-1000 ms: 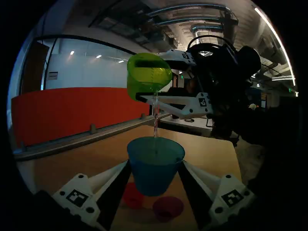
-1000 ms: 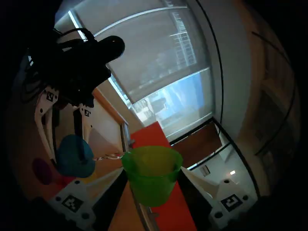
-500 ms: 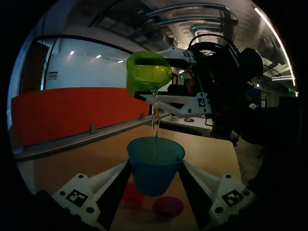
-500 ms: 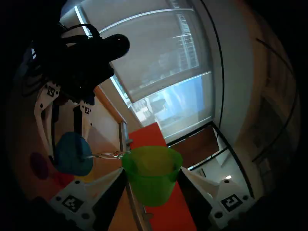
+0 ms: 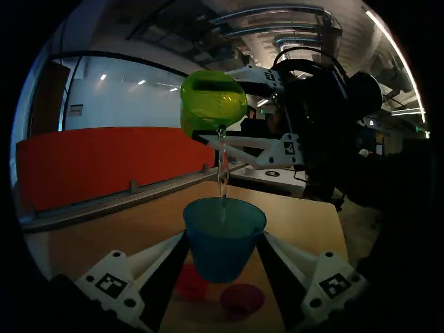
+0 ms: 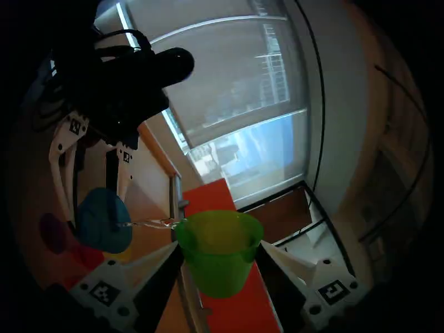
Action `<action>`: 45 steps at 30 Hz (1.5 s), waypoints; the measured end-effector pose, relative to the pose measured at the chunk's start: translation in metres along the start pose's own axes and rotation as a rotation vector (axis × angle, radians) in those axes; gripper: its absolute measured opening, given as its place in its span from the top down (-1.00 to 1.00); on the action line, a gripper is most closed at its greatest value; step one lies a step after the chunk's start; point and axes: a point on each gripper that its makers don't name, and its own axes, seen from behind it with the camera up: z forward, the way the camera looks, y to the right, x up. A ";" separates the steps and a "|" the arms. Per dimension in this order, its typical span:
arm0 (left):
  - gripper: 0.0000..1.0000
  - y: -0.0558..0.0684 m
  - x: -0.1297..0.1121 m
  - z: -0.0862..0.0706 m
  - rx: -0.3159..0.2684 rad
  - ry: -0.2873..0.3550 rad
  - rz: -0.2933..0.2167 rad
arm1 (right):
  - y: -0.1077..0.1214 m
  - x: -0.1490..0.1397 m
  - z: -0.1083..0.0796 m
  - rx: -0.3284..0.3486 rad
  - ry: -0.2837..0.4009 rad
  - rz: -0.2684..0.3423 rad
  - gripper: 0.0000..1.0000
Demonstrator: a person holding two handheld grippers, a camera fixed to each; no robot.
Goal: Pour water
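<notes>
In the left gripper view my left gripper (image 5: 224, 252) is shut on a blue cup (image 5: 223, 244), held upright above the wooden table (image 5: 133, 227). Higher up, the right gripper (image 5: 261, 119) holds a green cup (image 5: 212, 104) tipped over. A thin stream of water (image 5: 222, 175) falls from its lip into the blue cup. In the right gripper view my right gripper (image 6: 221, 261) is shut on the green cup (image 6: 219, 250), rolled sideways. The water stream (image 6: 147, 223) runs from its spout to the blue cup (image 6: 102, 220), which the left gripper (image 6: 94, 177) holds at the left.
A red cup (image 5: 191, 280) and a magenta cup (image 5: 241, 299) stand on the table below the blue cup. An orange partition (image 5: 105, 161) and a rail run along the table's far edge. The window (image 6: 250, 127) with a blind appears in the right gripper view.
The green cup has tipped a little further and risen slightly. Water keeps running into the blue cup, which has stayed in place.
</notes>
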 end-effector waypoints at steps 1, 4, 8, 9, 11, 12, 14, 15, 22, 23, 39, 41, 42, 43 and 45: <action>-0.66 0.000 0.000 0.000 0.000 0.000 0.000 | 0.000 0.000 0.000 0.000 0.000 -0.004 -0.74; -0.66 0.000 0.000 0.000 0.000 0.000 0.000 | 0.000 0.001 0.001 -0.002 0.000 -0.016 -0.74; -0.66 0.001 0.001 0.000 -0.003 0.000 0.003 | 0.001 0.001 0.002 -0.005 -0.001 -0.033 -0.74; -0.66 0.001 0.001 0.000 -0.003 0.001 0.003 | 0.001 0.001 0.002 -0.006 0.000 -0.037 -0.74; -0.66 0.001 0.001 0.001 -0.004 0.001 0.003 | 0.002 0.002 0.002 -0.009 0.001 -0.044 -0.73; -0.66 0.001 0.001 0.001 -0.005 0.001 0.003 | 0.003 0.002 0.002 -0.010 0.001 -0.047 -0.73; -0.66 0.001 0.000 0.001 -0.005 0.001 0.003 | 0.004 0.002 0.002 -0.013 0.001 -0.054 -0.74; -0.66 0.001 0.000 0.001 -0.005 0.001 0.003 | 0.004 0.002 0.002 -0.013 0.001 -0.057 -0.74; -0.66 0.002 0.001 0.001 -0.005 0.003 0.004 | 0.006 0.001 0.002 -0.019 -0.002 -0.083 -0.74; -0.66 0.002 0.001 0.001 -0.005 0.004 0.005 | 0.006 0.001 0.002 -0.020 -0.002 -0.088 -0.74; -0.66 0.002 0.003 0.000 -0.004 0.008 0.009 | 0.010 0.004 0.003 -0.025 -0.003 -0.152 -0.73; -0.66 0.001 0.004 0.000 -0.005 0.009 0.009 | 0.010 0.004 0.003 -0.027 -0.005 -0.163 -0.73; -0.66 0.001 0.004 0.000 -0.004 0.009 0.009 | 0.010 0.004 0.003 -0.027 -0.005 -0.167 -0.73; -0.66 0.001 0.004 0.000 -0.004 0.009 0.009 | 0.011 0.004 0.003 -0.028 -0.005 -0.172 -0.73; -0.66 0.000 0.005 0.000 -0.004 0.010 0.009 | 0.011 0.004 0.003 -0.028 -0.005 -0.179 -0.73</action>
